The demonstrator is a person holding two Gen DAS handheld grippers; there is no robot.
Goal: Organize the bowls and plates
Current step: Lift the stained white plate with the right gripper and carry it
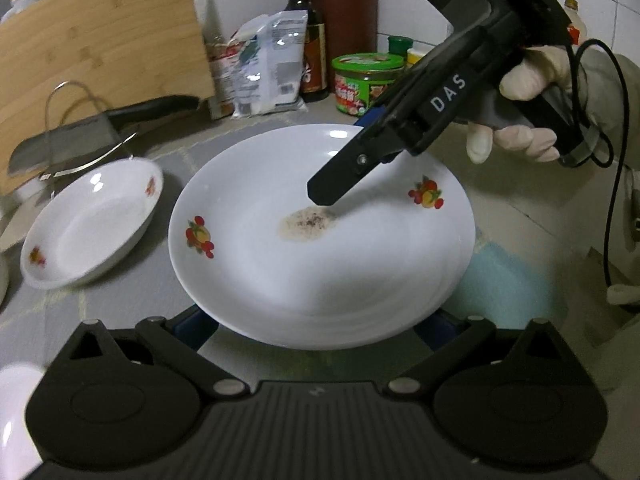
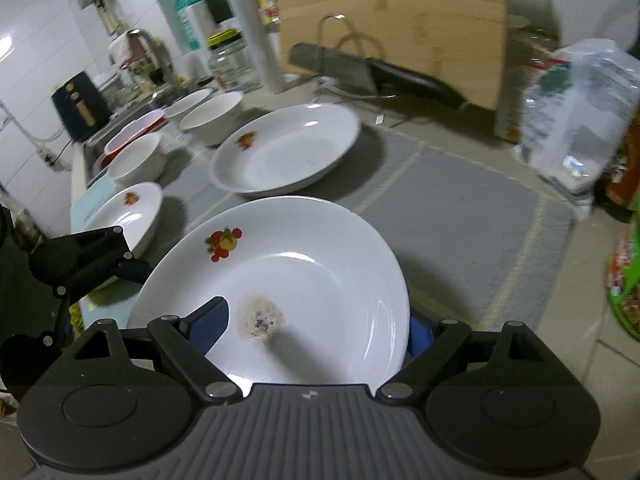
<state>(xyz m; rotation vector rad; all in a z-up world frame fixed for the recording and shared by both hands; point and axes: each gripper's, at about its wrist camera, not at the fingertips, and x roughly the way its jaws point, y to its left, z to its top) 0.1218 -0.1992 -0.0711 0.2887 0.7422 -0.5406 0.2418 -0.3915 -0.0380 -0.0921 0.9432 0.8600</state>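
Note:
A white plate with fruit prints and a brown stain (image 1: pixel 320 248) is held above the grey mat, and it also shows in the right wrist view (image 2: pixel 288 280). My right gripper (image 2: pixel 316 332) is shut on its rim, one finger (image 1: pixel 340 172) over the plate and one under. My left gripper (image 1: pixel 320 332) stands at the plate's near edge; its fingers are hidden under the plate. A second fruit-print plate (image 2: pixel 288 148) lies on the mat, and it also shows in the left wrist view (image 1: pixel 92 224). A third (image 2: pixel 124 212) sits at the left.
White bowls (image 2: pixel 212 116) and a red-rimmed dish (image 2: pixel 128 136) stand at the far left. A bamboo board (image 2: pixel 392 28), a cleaver in a wire stand (image 1: pixel 64 140), bags (image 1: pixel 272 64), bottles and a green tub (image 1: pixel 360 84) line the back.

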